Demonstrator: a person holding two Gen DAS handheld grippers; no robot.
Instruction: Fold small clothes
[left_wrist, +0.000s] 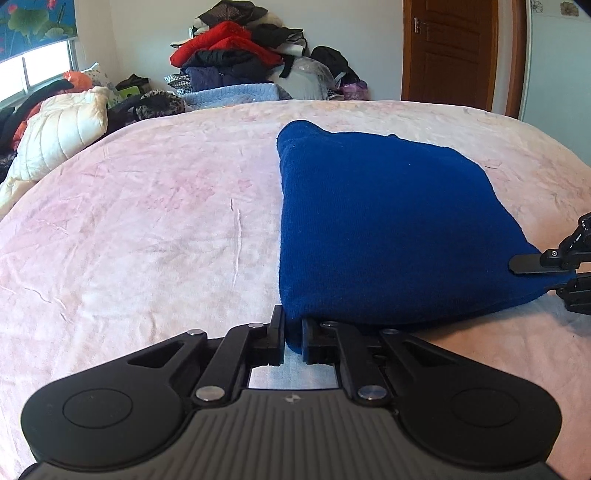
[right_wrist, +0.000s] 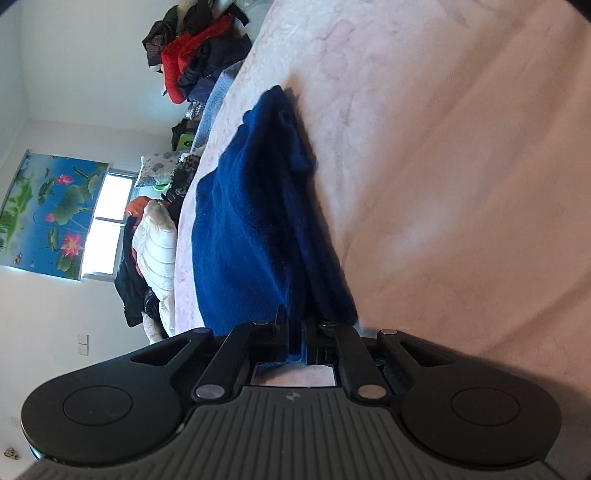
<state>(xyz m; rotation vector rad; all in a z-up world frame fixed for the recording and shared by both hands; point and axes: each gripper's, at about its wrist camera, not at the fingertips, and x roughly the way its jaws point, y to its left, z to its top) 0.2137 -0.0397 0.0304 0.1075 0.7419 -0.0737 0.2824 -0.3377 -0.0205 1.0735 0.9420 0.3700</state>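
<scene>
A folded blue knit garment (left_wrist: 384, 229) lies on the pink bedspread (left_wrist: 147, 229). My left gripper (left_wrist: 293, 328) is shut on the garment's near left corner. My right gripper (left_wrist: 532, 275) comes in from the right edge of the left wrist view and is shut on the near right corner, which it holds slightly lifted. In the right wrist view, which is rolled sideways, the right gripper (right_wrist: 295, 332) pinches the blue garment (right_wrist: 251, 229) between its fingers, and the cloth stretches away over the bedspread (right_wrist: 461, 184).
A pile of red, black and dark clothes (left_wrist: 236, 55) stands past the bed's far edge. A cream quilted pillow (left_wrist: 59, 136) and more clothes lie at the far left. A wooden door (left_wrist: 454, 51) is at the back right, a window (left_wrist: 33, 70) at the left.
</scene>
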